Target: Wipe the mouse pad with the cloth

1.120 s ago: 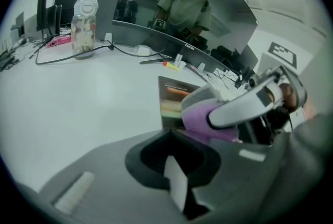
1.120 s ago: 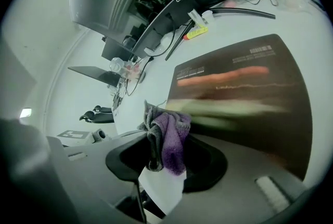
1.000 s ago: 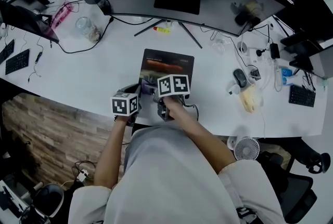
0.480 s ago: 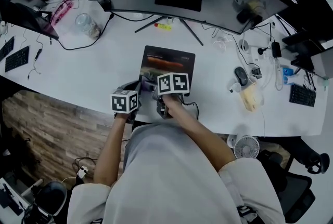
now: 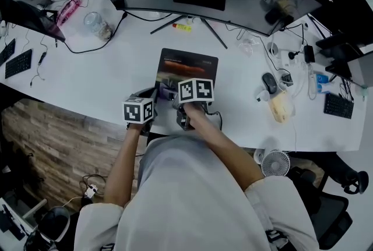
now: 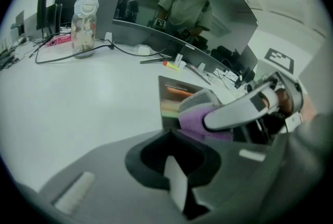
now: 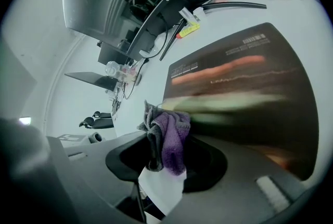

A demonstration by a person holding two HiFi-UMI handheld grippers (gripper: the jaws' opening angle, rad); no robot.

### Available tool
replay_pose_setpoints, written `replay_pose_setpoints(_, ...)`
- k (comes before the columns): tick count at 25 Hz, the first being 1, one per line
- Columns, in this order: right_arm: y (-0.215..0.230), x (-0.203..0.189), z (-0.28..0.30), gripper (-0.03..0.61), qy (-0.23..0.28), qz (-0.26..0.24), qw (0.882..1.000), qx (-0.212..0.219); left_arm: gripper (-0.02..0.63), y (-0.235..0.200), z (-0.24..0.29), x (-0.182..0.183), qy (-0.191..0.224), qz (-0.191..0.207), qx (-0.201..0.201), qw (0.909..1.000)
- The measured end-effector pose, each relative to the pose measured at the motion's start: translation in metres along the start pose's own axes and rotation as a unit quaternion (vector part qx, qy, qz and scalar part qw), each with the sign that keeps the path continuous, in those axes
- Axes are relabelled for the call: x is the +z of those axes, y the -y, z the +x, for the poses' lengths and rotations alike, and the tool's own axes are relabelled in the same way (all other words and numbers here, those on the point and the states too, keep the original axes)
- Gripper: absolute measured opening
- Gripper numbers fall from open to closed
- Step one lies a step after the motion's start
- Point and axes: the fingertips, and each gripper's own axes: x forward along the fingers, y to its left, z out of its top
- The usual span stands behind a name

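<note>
The white surface is wide and cluttered towards its far edge and right end, but the stretch I'm working on is open. The dark mouse pad lies about midway along it. The pad's near edge runs under my two hands, and its far edge stops short of the monitor stand legs.

My right tongs are clamped on the cloth, a purple and grey wad bunched up between the jaws. It sits over the pad's near-left corner. The pad's print looks smeared in the right gripper view, so I judge a wiping stroke is under way.

My left tongs have their jaws together with nothing between them. They sit at the near edge of the surface, just left of the pad.

To do this well:
- **Angle:** Only a small tuft sticks out past the jaws. I'd tilt the right tongs so the fabric meets the pad, not the hard tips.
- **Pressure:** I'd press lightly and evenly.
- **Coverage:** I'd run overlapping passes from the near-left corner out to the far-right corner.
- **Sliding:** The pad may skate on the smooth surface, so pinning its near-left corner with the left tongs looks wise.
- **Limits:** I'd end each stroke before the stand legs.
</note>
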Motion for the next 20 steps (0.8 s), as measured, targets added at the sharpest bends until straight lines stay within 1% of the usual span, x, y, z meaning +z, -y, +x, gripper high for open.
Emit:
replay_pose_setpoints(11, 0.008, -0.002, -0.009, 0.178, 0.004, 0.009, 1.0, -0.002, 0.0, 0.0, -0.001, 0.0, 0.0, 0.001, -0.004, 1.0)
replay_pose_setpoints(20, 0.016, -0.004, -0.018, 0.179, 0.007, 0.014, 1.0, -0.002, 0.0, 0.001, -0.001, 0.0, 0.002, 0.006, 0.0, 1.0)
